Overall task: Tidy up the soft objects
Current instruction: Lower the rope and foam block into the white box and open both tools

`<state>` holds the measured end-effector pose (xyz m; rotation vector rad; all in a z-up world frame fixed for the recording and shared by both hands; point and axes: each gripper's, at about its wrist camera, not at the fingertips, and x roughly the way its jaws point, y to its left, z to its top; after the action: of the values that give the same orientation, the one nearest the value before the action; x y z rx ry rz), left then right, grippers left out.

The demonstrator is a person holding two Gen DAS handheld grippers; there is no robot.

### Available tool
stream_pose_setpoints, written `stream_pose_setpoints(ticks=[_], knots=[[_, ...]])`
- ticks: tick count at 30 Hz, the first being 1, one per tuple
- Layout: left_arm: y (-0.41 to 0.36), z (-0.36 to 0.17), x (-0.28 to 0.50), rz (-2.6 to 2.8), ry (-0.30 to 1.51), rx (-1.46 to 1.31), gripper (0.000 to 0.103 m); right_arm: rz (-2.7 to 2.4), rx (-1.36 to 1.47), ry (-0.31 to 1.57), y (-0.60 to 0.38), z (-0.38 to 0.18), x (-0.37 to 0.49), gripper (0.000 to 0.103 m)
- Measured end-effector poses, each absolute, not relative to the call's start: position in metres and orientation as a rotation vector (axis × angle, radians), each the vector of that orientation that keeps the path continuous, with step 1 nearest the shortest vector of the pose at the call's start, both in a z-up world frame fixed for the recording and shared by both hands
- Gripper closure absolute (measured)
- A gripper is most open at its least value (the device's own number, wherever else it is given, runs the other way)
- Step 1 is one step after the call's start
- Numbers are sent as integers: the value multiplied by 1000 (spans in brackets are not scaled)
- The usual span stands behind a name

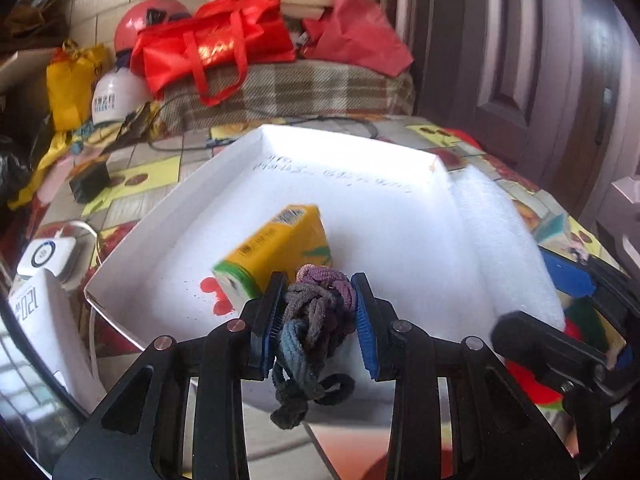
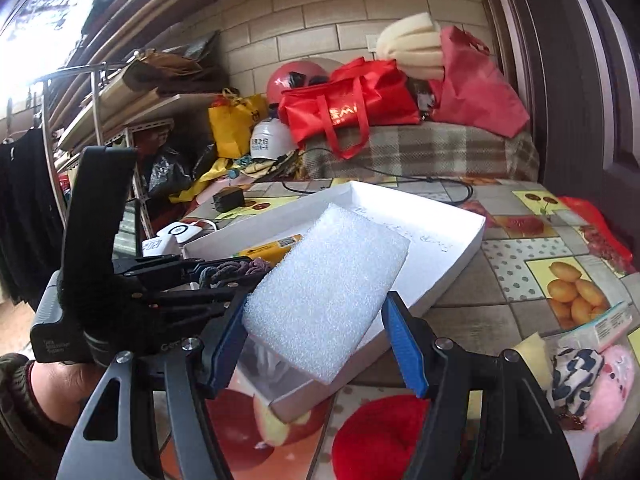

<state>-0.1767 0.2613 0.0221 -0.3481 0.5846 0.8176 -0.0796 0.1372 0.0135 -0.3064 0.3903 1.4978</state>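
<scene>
Left gripper (image 1: 320, 316): clenched on tangled dark fabric hair-tie bundle (image 1: 316, 320) | right gripper (image 2: 320, 336): grasping white foam block (image 2: 328, 280) | risk: dangling loops snagging white cardboard tray's (image 1: 160, 216) rim, spilling

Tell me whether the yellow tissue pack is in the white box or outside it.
In. The yellow tissue pack lies on the white box floor, inside its walls.
</scene>
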Motion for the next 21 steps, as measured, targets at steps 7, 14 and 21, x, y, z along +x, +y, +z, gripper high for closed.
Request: stream_pose_setpoints(ticks=[7, 14, 21], knots=[[283, 22, -173, 966, 555, -355, 70, 1467, -298, 442, 162, 11, -79, 37], [283, 28, -183, 1090, 490, -320, 70, 1417, -277, 535, 180, 6, -67, 37], [280, 32, -194, 1143, 431, -326, 17, 1388, -256, 521, 177, 8, -64, 14]])
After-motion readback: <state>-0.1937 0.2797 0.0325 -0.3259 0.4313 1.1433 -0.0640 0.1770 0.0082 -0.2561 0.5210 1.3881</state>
